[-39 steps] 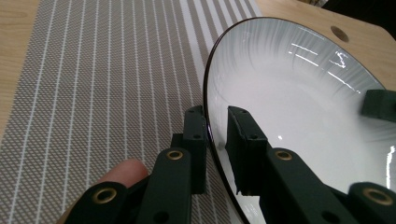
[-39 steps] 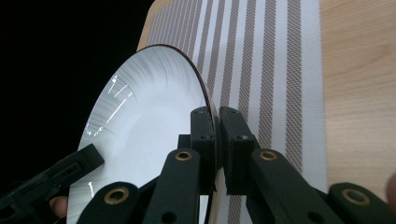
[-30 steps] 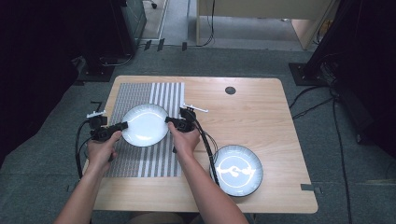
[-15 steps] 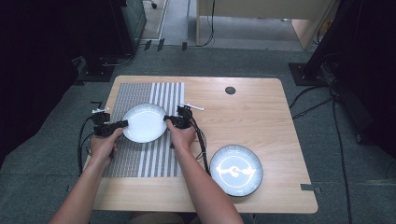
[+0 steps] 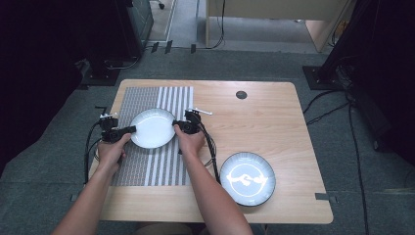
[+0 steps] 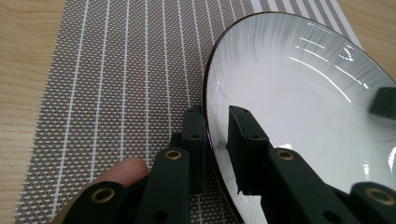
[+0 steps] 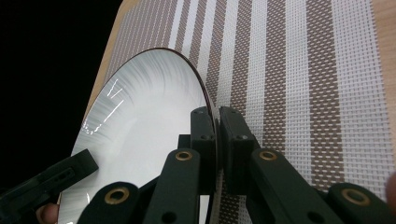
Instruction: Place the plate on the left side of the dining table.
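A white plate (image 5: 152,128) with a dark rim lies over the striped woven placemat (image 5: 151,164) on the left half of the wooden table. My left gripper (image 5: 131,129) is shut on the plate's left rim (image 6: 211,112), one jaw under it and one on its inner face. My right gripper (image 5: 176,126) is shut on the opposite rim (image 7: 205,93), both jaws pressed flat against the edge. In the right gripper view the left gripper's jaw (image 7: 46,179) shows across the plate (image 7: 140,121). Both hands hold the plate from its two sides.
A second plate (image 5: 247,177), dark-rimmed with a white pattern, rests near the table's front right. A small dark round disc (image 5: 241,94) sits toward the back of the table (image 5: 274,127). Cables trail from both grippers. Dark furniture and floor cables surround the table.
Both hands have carried the plate a little away from the person and down toward the placemat. Their grips on its rim are unchanged.
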Action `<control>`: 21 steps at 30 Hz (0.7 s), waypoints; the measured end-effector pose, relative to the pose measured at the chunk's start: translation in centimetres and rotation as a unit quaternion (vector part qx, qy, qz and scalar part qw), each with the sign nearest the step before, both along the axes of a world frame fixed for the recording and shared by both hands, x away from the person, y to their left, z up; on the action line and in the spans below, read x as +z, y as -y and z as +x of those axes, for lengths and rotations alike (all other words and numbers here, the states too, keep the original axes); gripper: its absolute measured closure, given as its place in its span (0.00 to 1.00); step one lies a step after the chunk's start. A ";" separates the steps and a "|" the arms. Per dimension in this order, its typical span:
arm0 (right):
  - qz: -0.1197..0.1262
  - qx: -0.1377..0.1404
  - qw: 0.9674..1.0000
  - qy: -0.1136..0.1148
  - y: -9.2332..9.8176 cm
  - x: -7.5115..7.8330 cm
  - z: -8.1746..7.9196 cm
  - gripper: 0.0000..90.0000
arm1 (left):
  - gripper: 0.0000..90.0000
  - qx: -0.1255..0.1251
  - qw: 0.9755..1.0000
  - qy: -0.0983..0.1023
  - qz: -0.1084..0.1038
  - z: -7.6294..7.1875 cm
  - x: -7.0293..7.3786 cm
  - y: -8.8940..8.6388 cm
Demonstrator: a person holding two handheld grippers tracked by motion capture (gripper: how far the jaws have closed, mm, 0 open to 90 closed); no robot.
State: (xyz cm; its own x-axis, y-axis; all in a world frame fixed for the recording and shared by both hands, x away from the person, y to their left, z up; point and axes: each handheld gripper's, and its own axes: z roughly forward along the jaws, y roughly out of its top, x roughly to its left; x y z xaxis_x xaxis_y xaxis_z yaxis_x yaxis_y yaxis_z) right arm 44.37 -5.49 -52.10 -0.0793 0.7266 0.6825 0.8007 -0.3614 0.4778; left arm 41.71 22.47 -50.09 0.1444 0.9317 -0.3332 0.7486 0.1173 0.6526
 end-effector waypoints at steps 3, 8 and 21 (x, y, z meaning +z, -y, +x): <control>-0.007 0.001 1.000 0.004 -0.1 0.0 0.0 0.95 | 0.86 -0.002 1.000 0.001 0.000 0.0 0.0 0.0; 0.015 0.009 1.000 -0.011 -0.2 -0.2 0.1 0.79 | 0.69 -0.009 1.000 -0.010 -0.009 0.1 -0.2 0.2; -0.078 0.044 0.995 0.053 0.6 0.7 -0.6 0.44 | 0.28 0.026 0.998 0.006 0.052 -1.4 1.8 0.9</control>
